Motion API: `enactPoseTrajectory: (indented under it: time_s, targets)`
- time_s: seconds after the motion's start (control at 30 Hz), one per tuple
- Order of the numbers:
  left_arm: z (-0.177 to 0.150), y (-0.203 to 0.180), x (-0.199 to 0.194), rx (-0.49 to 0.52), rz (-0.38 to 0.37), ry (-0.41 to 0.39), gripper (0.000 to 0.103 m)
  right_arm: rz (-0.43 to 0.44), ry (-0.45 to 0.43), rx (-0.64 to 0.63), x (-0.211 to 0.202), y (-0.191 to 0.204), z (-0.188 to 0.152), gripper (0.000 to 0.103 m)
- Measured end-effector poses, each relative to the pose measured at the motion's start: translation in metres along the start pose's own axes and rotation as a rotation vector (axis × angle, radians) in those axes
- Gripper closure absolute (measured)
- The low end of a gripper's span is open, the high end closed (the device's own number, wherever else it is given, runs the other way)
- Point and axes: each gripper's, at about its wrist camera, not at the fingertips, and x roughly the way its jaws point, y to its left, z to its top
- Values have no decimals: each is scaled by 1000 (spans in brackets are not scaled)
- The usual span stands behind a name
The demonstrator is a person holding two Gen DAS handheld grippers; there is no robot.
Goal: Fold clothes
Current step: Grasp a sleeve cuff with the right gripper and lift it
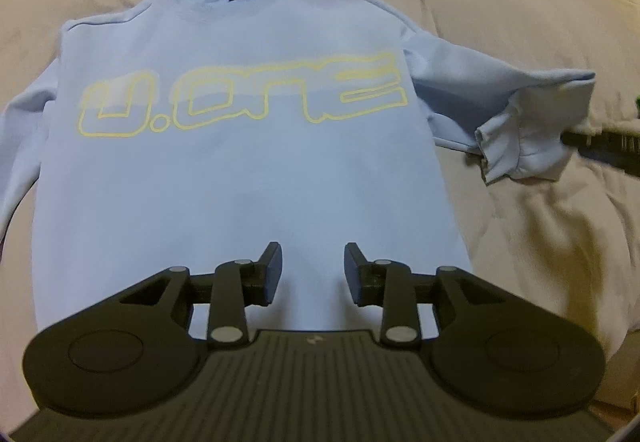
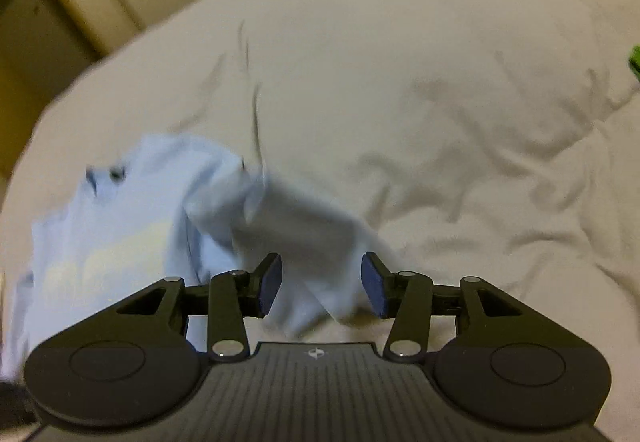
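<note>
The light blue sweatshirt [image 1: 248,161] lies face up on the bed [image 1: 520,1], which has a cream cover. Its collar points away from the left claw [image 1: 313,270] and the yellow outlined letters [image 1: 244,97] run across the chest. The body is quite flat. The sleeve on the right side of the left wrist view [image 1: 512,117] sticks out sideways, and its cuff is crumpled.

The left claw hangs over the lower part of the body, near the hem. Its jaws stand apart and nothing is between them; the cloth is below, not pinched. In the right wrist view the right claw [image 2: 321,284] is also open, and the blurred sleeve [image 2: 280,226] passes under and between its pads [image 2: 269,284]. The pads do not seem to press on it, so I judge the sleeve is not gripped.

The step in hand, as I read it, is to bring this sleeve in across the chest. To do it well, the right claw should take the sleeve near the cuff, with both layers between the pads, then lift it only a little so the body does not drag. The sleeve should land straight across the letters, without a twist. The left claw can press on the hem side to keep the body in place. One risk is that the soft bed cover wrinkles and pulls the sweatshirt crooked.
</note>
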Motion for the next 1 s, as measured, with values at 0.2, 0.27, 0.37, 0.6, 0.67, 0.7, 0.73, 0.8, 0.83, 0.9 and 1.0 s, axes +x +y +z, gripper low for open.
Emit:
enactPoseTrajectory:
  time_s: [0.2, 0.27, 0.37, 0.6, 0.67, 0.7, 0.73, 0.8, 0.83, 0.9, 1.0]
  targets:
    - [8, -9, 5, 5, 21, 18, 73, -9, 36, -284, 36, 47, -28, 31]
    - [8, -7, 6, 0, 31, 29, 72, -107, 6, -460, 57, 66, -32, 31]
    - [8, -3, 10, -8, 46, 46, 71, -161, 27, -557, 87, 70, -32, 28]
    - [21, 5, 15, -17, 72, 46, 71, -85, 93, -614, 113, 53, -18, 54]
    - [27, 8, 14, -19, 75, 37, 71, -15, 94, -549, 91, 40, -3, 78]
    - [30, 9, 14, -18, 75, 30, 71, 28, 96, -499, 78, 31, 6, 87]
    - [33, 9, 13, -17, 74, 23, 71, 89, 96, -413, 60, 17, 19, 92]
    - [38, 10, 11, -20, 72, 16, 71, 186, 50, -239, 23, -15, 44, 95]
    - [39, 9, 11, -19, 71, 15, 71, 230, 16, -125, 1, -39, 55, 95]
    - [40, 7, 11, -15, 68, 15, 71, 281, -44, 128, -38, -95, 68, 100]
    - [41, 3, 12, -10, 64, 16, 71, 246, -129, 464, -85, -178, 60, 99]
